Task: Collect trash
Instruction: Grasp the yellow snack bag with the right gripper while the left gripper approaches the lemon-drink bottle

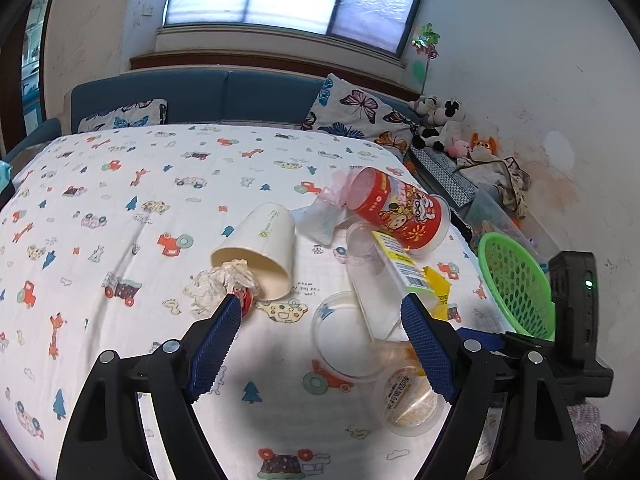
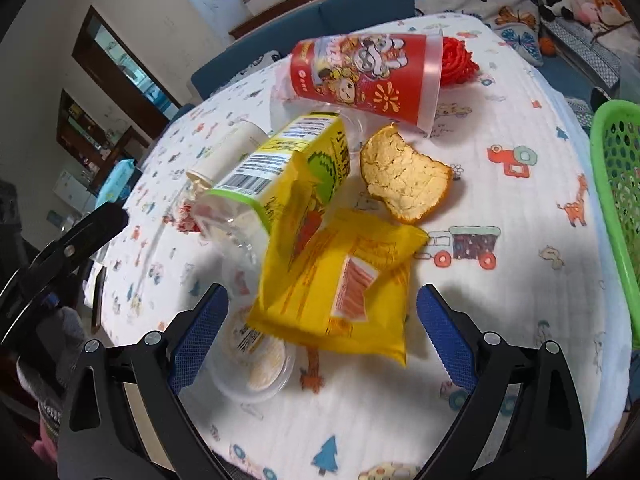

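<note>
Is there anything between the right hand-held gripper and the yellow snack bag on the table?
Nothing visible. The right hand-held gripper stands open, and the crinkled yellow plastic snack bag lies directly ahead between its fingers. A clear lidded plastic cup sits beside the bag, near the left finger.

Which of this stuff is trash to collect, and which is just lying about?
Trash job: paper cup, crumpled tissue, red cup, yellow wrapper, orange peel, green basket.
Lying about: butterfly pillow, plush toys.
</note>
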`<state>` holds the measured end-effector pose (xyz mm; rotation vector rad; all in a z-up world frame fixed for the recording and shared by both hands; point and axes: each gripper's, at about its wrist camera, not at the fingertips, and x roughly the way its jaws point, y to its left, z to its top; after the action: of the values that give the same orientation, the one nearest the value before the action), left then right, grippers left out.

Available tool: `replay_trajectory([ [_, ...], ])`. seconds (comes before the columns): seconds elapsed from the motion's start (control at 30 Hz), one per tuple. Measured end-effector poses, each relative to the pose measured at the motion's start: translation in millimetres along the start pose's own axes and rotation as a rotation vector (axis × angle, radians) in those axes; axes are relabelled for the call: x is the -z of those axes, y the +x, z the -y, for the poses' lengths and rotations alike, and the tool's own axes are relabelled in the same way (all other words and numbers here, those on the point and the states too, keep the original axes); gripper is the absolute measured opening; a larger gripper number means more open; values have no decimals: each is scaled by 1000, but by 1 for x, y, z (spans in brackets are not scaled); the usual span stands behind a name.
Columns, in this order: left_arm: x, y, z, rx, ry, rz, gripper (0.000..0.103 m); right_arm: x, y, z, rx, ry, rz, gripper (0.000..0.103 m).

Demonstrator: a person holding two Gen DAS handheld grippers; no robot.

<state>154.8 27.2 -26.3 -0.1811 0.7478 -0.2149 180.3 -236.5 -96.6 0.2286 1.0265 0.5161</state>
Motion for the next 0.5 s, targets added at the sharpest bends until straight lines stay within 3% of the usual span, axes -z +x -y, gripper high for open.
replay_trajectory([
  [0.17,-2,3,0,9,-7,-8,79,-1,10,9,2,17,-27,93],
  [0.3,-8,9,6,14,6,-16,79,1,9,16,-30,35,-43,79],
  [0.5,-20,21,22,25,46,-31,79,2,-3,25,-46,45,-30,73],
])
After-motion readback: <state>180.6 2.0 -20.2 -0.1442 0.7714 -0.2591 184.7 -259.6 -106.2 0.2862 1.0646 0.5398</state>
